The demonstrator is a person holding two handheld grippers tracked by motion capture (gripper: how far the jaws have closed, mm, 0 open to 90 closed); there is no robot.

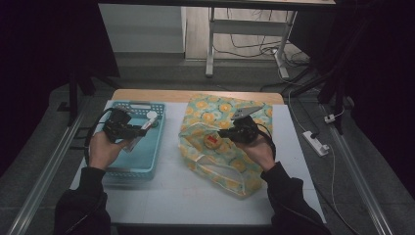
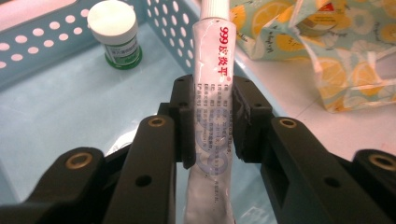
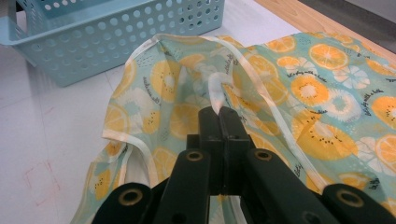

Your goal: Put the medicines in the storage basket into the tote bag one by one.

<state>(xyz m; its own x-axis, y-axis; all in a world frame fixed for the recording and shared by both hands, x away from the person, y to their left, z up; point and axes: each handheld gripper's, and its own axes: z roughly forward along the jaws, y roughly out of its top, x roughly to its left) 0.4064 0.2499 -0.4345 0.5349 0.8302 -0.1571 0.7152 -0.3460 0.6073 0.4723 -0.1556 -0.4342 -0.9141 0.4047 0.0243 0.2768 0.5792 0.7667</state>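
The left hand-held gripper (image 2: 212, 121) is clamping an ointment tube (image 2: 211, 93) over the basket (image 2: 42, 51), not yet bagged, while the right hand-held gripper (image 3: 219, 122) is pinching the fruit-print bag's (image 3: 299, 88) rim.

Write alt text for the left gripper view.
The left gripper is clamped on a white ointment tube with red print, held upright over a light blue perforated basket. A small white-capped green jar stands in the basket behind it, and a citrus-print bag lies on the white table to the right.
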